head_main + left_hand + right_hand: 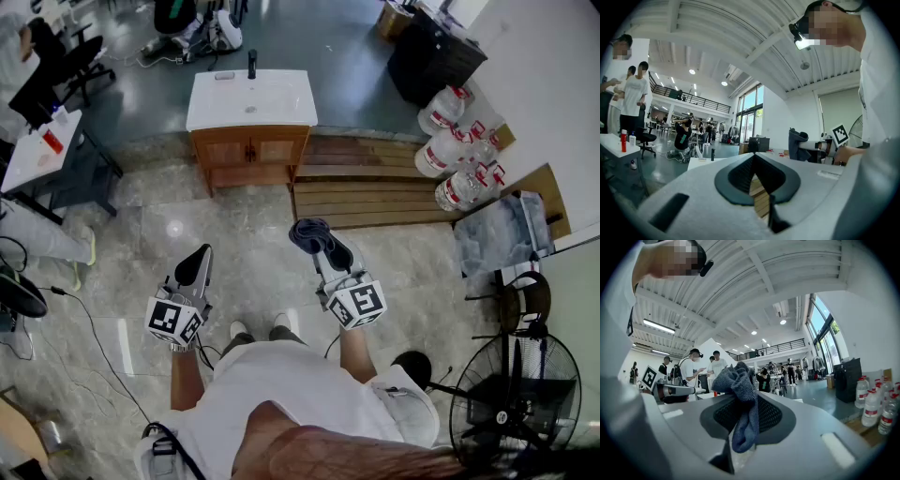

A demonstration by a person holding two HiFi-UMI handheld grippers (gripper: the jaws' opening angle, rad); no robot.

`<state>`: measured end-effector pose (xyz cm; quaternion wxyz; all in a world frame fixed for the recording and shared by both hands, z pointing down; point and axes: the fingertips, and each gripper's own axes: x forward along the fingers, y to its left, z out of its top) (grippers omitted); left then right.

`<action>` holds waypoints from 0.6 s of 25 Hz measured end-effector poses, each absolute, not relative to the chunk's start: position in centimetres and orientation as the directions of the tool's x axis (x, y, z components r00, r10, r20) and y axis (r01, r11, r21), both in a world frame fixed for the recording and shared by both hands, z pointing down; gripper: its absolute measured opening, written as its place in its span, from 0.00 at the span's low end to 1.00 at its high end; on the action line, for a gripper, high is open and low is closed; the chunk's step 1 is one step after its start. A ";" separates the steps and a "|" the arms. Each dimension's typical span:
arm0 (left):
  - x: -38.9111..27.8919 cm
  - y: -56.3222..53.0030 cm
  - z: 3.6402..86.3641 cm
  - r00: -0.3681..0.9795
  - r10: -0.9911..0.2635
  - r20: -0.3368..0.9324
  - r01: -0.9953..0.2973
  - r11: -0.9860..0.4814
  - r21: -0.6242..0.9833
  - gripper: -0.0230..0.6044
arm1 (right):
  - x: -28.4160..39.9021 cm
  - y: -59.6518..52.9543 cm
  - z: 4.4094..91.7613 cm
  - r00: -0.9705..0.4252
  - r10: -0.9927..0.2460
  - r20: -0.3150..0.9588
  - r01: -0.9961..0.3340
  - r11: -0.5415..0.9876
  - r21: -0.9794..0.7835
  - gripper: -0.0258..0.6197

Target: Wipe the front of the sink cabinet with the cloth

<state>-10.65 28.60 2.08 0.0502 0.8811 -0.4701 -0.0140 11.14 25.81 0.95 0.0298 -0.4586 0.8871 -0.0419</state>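
Note:
The sink cabinet (249, 150) stands ahead on the floor: a wooden two-door base under a white basin top (251, 98) with a black tap. My right gripper (319, 242) is shut on a dark blue-grey cloth (307, 232), held well short of the cabinet front. In the right gripper view the cloth (741, 401) bunches above the jaws and hangs down between them. My left gripper (198, 262) is shut with nothing in it, at the left and also far from the cabinet. In the left gripper view its jaws meet over the wooden planks, and the cloth (799, 146) shows at the right.
A wooden slat platform (375, 192) lies right of the cabinet, with several large water bottles (457, 150) beyond it. A standing fan (516, 398) is at lower right. A white table (42, 150) and office chairs stand at the left. Cables trail over the marble floor (112, 356).

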 end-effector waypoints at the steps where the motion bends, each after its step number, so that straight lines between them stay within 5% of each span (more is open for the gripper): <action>1: -10.6 28.5 2.0 0.559 -0.829 0.021 -0.826 -0.555 0.101 0.05 | 11.1 25.7 1.0 -0.578 -0.816 -0.013 -0.811 0.576 -0.101 0.18; 15: -10.9 28.5 1.9 0.556 -0.831 0.024 -0.829 -0.552 0.091 0.05 | 9.7 25.4 1.2 -0.621 -0.784 -0.010 -0.777 0.617 -0.126 0.18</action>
